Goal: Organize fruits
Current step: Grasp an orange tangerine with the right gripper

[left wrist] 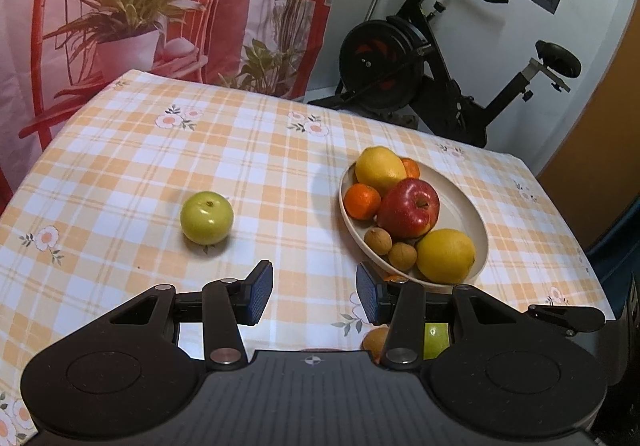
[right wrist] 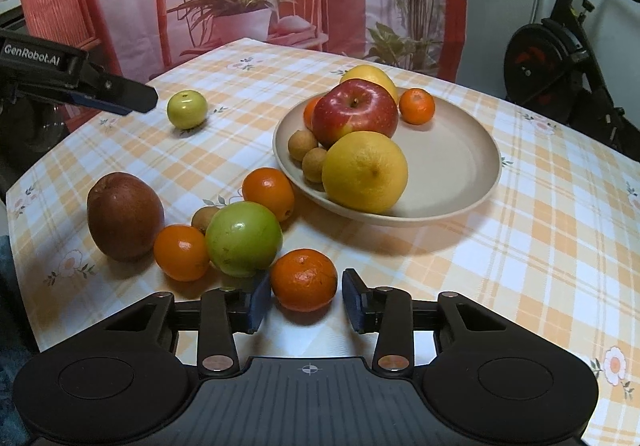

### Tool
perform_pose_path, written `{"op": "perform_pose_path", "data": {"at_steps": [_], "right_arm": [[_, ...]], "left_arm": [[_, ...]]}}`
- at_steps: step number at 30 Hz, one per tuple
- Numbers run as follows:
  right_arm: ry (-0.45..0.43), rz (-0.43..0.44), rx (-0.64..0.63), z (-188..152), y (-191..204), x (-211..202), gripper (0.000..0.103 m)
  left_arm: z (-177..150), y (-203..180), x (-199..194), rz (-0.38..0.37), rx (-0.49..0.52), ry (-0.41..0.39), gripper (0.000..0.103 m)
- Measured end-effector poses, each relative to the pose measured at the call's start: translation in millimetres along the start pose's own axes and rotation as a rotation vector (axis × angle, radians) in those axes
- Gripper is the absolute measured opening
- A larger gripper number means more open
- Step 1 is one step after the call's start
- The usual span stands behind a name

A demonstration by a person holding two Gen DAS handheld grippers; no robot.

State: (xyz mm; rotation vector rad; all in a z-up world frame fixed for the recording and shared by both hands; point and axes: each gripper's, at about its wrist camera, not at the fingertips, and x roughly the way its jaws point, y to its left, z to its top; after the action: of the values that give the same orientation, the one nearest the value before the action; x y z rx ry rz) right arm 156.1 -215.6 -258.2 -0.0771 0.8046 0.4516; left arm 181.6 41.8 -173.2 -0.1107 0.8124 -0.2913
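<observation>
Across the table [right wrist: 540,246], draped in orange-and-white checked cloth with small flowers, stands a beige oval ceramic plate [right wrist: 460,166], long axis running roughly left to right in the right wrist view. On its near rim, a large yellow citrus [right wrist: 365,172] with navel turned toward the camera. Behind, a red apple [right wrist: 355,112], stem up. Farther back, a second yellow citrus [right wrist: 370,76], mostly hidden by the apple. Beside the apple, a small mandarin [right wrist: 417,106], another orange fruit [right wrist: 310,112] half covered at the apple's left, and two small brown round fruits [right wrist: 308,154] touching each other at the plate's left edge.

Left of the plate, loose on the cloth: a dark reddish-brown pear-shaped fruit [right wrist: 125,216], upright, narrow end up; a large green apple [right wrist: 243,239]; three oranges, one [right wrist: 268,193] near the plate, one [right wrist: 182,253] touching the green apple, and one wrinkled mandarin [right wrist: 304,280]; a brown fruit [right wrist: 204,218] largely hidden behind the green apple. Well apart, toward the far left, a small green apple [left wrist: 207,217], stem up.

Low over the table, right gripper [right wrist: 306,300], level, jaws spread on either side of the wrinkled mandarin, blue pads [right wrist: 258,304] not clearly touching it. Left gripper [left wrist: 314,296], tilted down toward the cloth, jaws spread and holding nothing; its body hides most of the loose fruit below.
</observation>
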Motion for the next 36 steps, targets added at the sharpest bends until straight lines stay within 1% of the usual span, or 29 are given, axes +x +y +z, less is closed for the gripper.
{"op": "perform_pose_path", "data": {"at_steps": [7,11,14,17,21,27,30,33,36], "right_arm": [[-0.014,0.01,0.011,-2.2,-1.8,0.0,0.033],[-0.026,0.015,0.028,-5.2,-3.7,-1.3,0.033],[-0.033,0.019,0.042,-7.4,-5.4,-3.3,0.032],[-0.045,0.019,0.05,-8.9,-6.7,-6.9,0.032],[-0.066,0.017,0.064,-9.8,-8.6,-12.2,0.032],[-0.11,0.006,0.073,-6.3,-10.6,-22.3,0.032],[-0.131,0.002,0.075,-2.5,-12.3,-27.1,0.032],[-0.144,0.001,0.07,2.9,-13.7,-29.8,0.032],[-0.155,-0.002,0.057,10.0,-14.6,-31.7,0.032]], "left_arm": [[-2.5,-9.2,4.7,-0.012,0.032,0.018,0.048],[-5.1,-17.0,12.8,-0.029,0.071,0.055,0.048],[-6.1,-20.7,17.4,-0.025,0.088,0.074,0.048],[-3.9,-18.3,15.7,-0.021,0.077,0.069,0.048],[3.8,-8.8,10.1,0.013,0.047,0.044,0.048],[22.3,25.9,-3.6,0.091,-0.049,-0.004,0.048],[31.0,38.4,-10.4,0.118,-0.084,-0.026,0.047],[38.7,42.8,-12.2,0.121,-0.099,-0.035,0.047],[43.4,35.0,-10.2,0.101,-0.077,-0.031,0.047]]}}
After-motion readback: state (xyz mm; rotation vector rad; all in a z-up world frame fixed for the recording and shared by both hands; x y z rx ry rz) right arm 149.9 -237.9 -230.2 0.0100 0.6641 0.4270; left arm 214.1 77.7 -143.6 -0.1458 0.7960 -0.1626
